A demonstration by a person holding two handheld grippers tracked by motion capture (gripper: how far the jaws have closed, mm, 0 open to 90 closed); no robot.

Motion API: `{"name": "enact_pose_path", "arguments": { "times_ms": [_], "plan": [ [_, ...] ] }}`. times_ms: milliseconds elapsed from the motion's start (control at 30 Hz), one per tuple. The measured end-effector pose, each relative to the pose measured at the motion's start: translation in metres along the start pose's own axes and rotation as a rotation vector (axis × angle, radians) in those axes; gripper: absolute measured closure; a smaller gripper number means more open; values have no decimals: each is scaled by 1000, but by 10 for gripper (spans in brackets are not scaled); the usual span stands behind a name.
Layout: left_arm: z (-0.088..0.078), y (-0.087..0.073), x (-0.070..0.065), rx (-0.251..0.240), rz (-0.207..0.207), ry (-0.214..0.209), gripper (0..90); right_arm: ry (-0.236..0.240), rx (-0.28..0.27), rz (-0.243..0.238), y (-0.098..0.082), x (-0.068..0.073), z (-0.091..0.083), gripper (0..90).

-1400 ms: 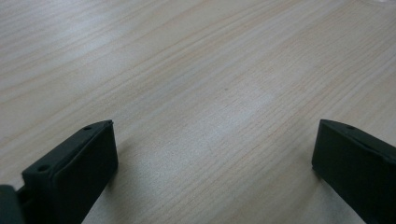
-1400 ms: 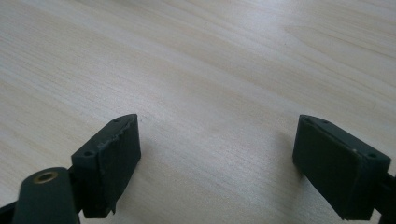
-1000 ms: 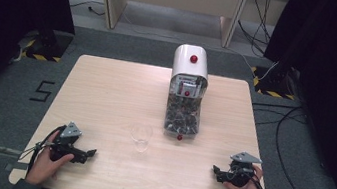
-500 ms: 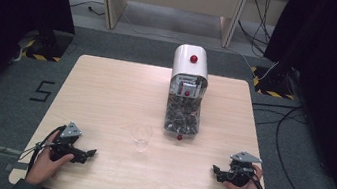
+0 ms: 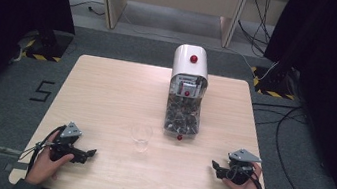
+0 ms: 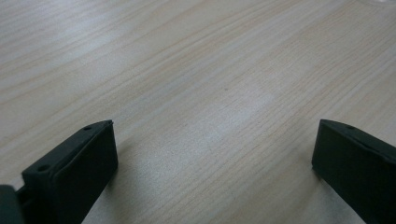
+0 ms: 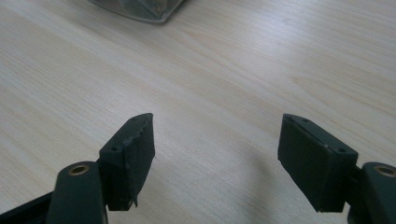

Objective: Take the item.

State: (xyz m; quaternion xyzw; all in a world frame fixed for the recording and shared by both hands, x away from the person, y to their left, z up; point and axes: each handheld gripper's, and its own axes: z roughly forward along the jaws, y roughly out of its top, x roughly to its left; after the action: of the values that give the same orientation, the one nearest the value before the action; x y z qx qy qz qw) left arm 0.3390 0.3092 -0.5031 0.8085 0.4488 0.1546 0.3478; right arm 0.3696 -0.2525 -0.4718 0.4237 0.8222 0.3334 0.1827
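clear plastic is what the small cup (image 5: pixel 141 136) seems to be made of, and it is standing upright and empty near the middle of the desk (image 5: pixel 105 95), just in front of and a little to the left of the dispenser (image 5: pixel 186 97). that dispenser is sitting at the far centre of the desk, with a white domed top carrying a red knob (image 5: pixel 193 58) and a see-through lower body packed with small dark pieces; a second red part (image 5: pixel 179 137) is showing at its near foot. the cup is not under that foot yet, it is standing apart from it.

you are holding the left gripper (image 5: pixel 89 153) low at the near left of the desk, its jaws standing wide apart with bare wood between them in the left gripper view (image 6: pixel 212 140). you are holding the right gripper (image 5: pixel 215 168) at the near right; its jaws have just been closing a little, yet they are standing apart with nothing between them (image 7: pixel 215 149), and the dispenser's clear edge (image 7: pixel 140 9) is peeking in at the top of the right gripper view.

judging from this, the work is only starting: nothing is being gripped, the cup is untouched, both grippers are well apart from it. everything is left, likely taking the cup, bringing it to the dispenser's outlet and working the dispenser.
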Motion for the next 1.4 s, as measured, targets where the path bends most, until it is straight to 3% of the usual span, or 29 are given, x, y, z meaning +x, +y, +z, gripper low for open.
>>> {"name": "enact_pose_path", "arguments": {
  "times_ms": [500, 700, 1033, 1400],
  "plan": [
    [0, 0, 0, 0, 0, 0, 0, 13, -75, -80, 30, 16, 3, 321],
    [0, 0, 0, 0, 0, 0, 0, 43, -114, -88, 44, 22, 6, 335],
    [0, 0, 0, 0, 0, 0, 0, 57, -117, -139, 66, 32, 16, 346],
    [0, 0, 0, 0, 0, 0, 0, 80, -168, -176, 99, 47, 24, 368]
  ]
}}
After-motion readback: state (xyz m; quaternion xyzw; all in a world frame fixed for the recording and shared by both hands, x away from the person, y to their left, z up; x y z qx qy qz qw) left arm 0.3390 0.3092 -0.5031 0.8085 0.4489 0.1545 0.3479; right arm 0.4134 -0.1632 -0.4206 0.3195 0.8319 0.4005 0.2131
